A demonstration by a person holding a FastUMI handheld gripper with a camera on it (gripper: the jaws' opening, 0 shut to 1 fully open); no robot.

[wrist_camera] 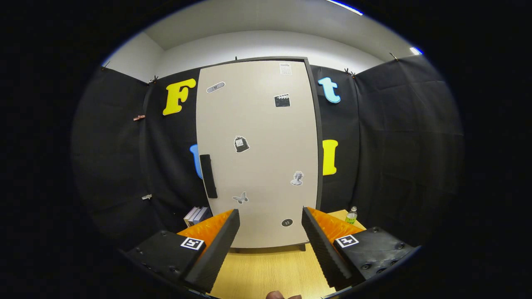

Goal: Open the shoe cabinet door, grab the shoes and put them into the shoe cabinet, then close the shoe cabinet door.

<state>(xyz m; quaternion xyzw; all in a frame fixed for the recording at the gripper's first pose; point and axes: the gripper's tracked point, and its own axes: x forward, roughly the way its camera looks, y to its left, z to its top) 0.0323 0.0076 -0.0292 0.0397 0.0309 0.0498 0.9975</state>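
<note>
The shoe cabinet [257, 153] stands straight ahead on the wooden floor. Its tall beige door is closed and carries several small stickers. A black vertical handle [208, 175] sits on the door's left side, about halfway up. My gripper [270, 245] is open, its two black fingers spread wide with nothing between them. The fingers point at the bottom of the door and stand a short way back from it. The handle lies up and to the left of the left finger [216, 249].
Some books [196, 215] lean against the wall left of the cabinet. A small green bottle [351, 215] stands on the floor to its right. Wooden floor [266, 270] runs between the fingers and the cabinet. A bit of a hand [282, 295] shows below the gripper.
</note>
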